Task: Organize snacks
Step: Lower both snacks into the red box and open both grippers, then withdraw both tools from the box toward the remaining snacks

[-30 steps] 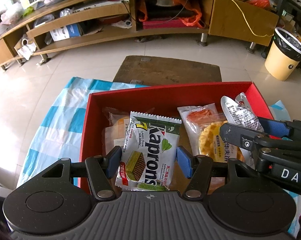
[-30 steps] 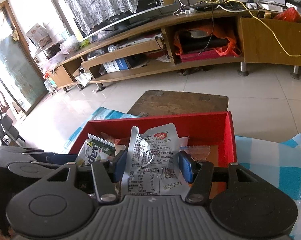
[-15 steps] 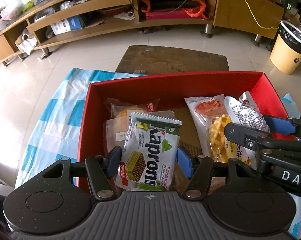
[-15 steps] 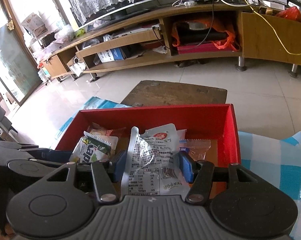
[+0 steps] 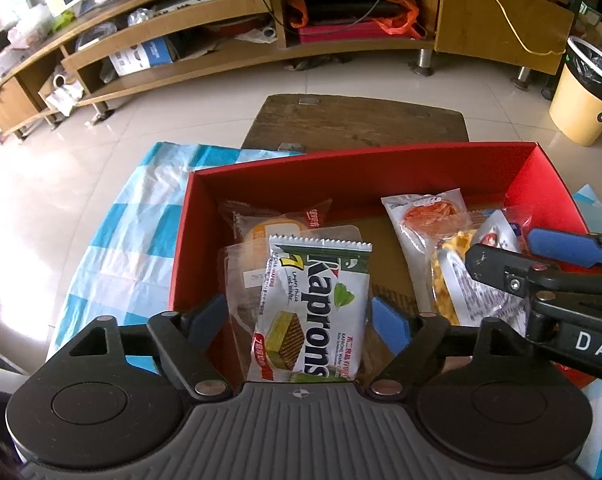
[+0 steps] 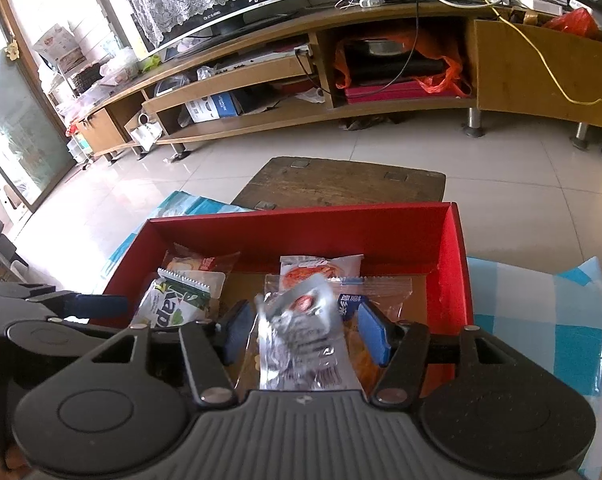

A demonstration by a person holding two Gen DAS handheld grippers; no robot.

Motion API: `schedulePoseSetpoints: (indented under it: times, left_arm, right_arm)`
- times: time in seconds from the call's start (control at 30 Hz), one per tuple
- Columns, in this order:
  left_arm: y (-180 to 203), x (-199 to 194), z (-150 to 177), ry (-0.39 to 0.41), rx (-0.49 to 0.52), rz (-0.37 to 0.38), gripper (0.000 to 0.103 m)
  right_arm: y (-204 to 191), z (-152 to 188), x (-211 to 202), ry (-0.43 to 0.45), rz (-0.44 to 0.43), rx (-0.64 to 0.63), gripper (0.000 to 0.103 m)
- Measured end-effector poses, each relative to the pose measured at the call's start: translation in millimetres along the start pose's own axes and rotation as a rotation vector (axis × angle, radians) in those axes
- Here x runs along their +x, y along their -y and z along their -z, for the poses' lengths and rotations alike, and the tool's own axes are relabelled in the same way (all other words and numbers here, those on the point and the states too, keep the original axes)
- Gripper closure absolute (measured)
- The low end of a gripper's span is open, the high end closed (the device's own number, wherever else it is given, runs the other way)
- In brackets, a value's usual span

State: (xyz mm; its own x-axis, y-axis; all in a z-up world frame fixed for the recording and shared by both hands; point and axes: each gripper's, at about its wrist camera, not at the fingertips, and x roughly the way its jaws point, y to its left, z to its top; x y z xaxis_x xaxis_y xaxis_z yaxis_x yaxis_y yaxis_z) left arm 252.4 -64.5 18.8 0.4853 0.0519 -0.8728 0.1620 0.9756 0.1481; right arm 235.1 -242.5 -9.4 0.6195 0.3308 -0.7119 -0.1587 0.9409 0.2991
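Both jaws just parted: the left gripper (image 5: 299, 318) freed the wafer packet (image 5: 311, 312), the right gripper (image 6: 301, 334) the silver pouch (image 6: 301, 340) (at six o'clock in the red box (image 6: 453, 280)), so lifting carelessly might snag either.

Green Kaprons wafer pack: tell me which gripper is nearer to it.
Left. The left gripper straddles the Kaprons pack, its fingers just opened and clear of the wrapper. The right gripper is off to the side, over a silver packet.

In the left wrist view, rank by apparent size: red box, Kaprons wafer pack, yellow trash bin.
1. red box
2. Kaprons wafer pack
3. yellow trash bin, though it stands far off, so only apparent.
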Motion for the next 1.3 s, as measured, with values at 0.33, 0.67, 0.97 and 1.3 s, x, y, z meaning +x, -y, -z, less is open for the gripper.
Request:
schedulePoseSetpoints:
  times: [0.33, 0.67, 0.97, 1.3]
  left_arm:
    - [-4.8, -1.3, -1.6, 0.0, -0.021, -0.004, 0.009]
    - [-10.8, -8.1, -5.8, 0.021, -0.041, -0.001, 0.005]
    - [-17.4, -14.9, -7.1, 0.037, -0.057, 0.009, 0.003]
    - [-19.4, -20.7, -0.3, 0.031, -0.066, 0.023, 0.003]
  right_arm:
    - [0.7, 0.0, -2.0, 0.011, -0.002, 0.009, 0.041]
    - [2.4, 0.0, -5.6, 0.016, -0.005, 0.012, 0.037]
    - [1.6, 0.4, -7.7, 0.018, -0.005, 0.007, 0.037]
    - [1.7, 2.5, -14.7, 0.024, -0.001, 0.001, 0.036]
